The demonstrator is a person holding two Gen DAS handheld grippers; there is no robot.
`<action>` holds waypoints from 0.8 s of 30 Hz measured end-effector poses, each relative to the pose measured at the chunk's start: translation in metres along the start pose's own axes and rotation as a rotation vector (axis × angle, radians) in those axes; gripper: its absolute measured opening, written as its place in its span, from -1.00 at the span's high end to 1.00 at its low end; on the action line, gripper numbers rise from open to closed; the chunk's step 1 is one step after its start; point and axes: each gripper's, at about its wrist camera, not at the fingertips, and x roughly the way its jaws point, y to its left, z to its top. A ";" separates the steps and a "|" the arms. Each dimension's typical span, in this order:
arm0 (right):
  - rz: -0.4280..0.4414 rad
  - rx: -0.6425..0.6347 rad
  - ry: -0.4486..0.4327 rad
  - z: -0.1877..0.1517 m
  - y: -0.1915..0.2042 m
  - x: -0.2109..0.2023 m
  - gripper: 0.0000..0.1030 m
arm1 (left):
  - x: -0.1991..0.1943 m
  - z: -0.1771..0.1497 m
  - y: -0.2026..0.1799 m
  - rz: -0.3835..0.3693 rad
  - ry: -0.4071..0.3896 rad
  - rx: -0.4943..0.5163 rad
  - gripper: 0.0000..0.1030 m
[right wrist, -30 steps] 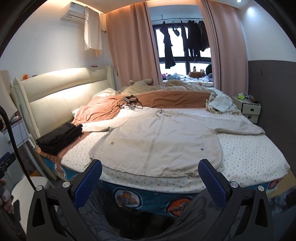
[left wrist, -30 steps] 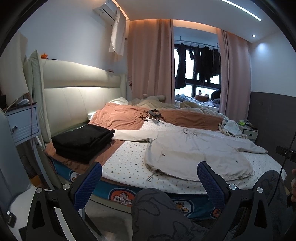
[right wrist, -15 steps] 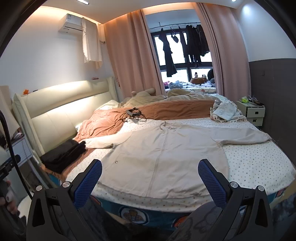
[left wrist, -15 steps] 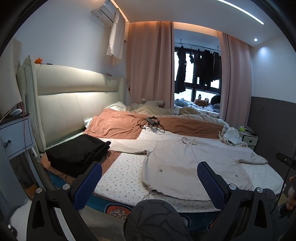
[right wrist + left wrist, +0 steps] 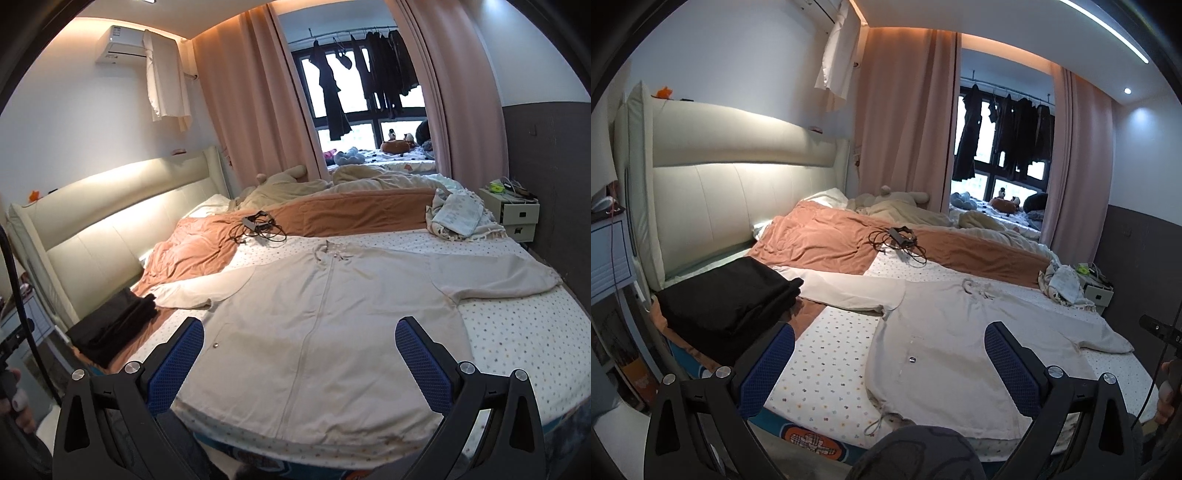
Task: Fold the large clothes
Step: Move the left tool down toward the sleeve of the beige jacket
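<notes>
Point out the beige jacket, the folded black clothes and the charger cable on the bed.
beige jacket (image 5: 332,332), right wrist view, front panel beside the zip.
folded black clothes (image 5: 727,302), left wrist view, top of the stack.
charger cable (image 5: 899,240), left wrist view, coiled part.

My pads (image 5: 173,369) are showing blue, finely dimpled rubber on matt black plastic arms with bright metal screws. The beige jacket (image 5: 332,332) is looking like matt woven cloth with shiny snaps. The headboard (image 5: 738,192) is gleaming like smooth cream leather; the blanket (image 5: 820,240) is lying soft, rust-coloured and creased.
</notes>
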 end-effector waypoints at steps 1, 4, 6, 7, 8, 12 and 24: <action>0.000 0.002 0.008 0.004 -0.001 0.009 -1.00 | 0.008 0.003 0.003 0.005 0.004 -0.008 -0.99; -0.004 0.007 0.018 0.015 -0.005 0.037 -1.00 | 0.037 0.011 0.010 0.030 0.024 -0.022 -0.99; -0.021 0.011 0.023 0.021 -0.007 0.056 -1.00 | 0.055 0.016 0.016 0.041 0.040 -0.032 -0.99; -0.020 0.013 0.028 0.025 -0.008 0.066 -1.00 | 0.063 0.019 0.019 0.045 0.047 -0.043 -0.99; -0.015 0.016 0.032 0.026 -0.008 0.075 -1.00 | 0.072 0.022 0.022 0.046 0.054 -0.055 -0.99; 0.005 0.014 0.052 0.039 -0.005 0.117 -1.00 | 0.104 0.031 0.034 0.057 0.086 -0.077 -0.99; 0.069 -0.033 0.165 0.062 0.040 0.249 -1.00 | 0.218 0.047 0.055 0.042 0.225 -0.132 -0.63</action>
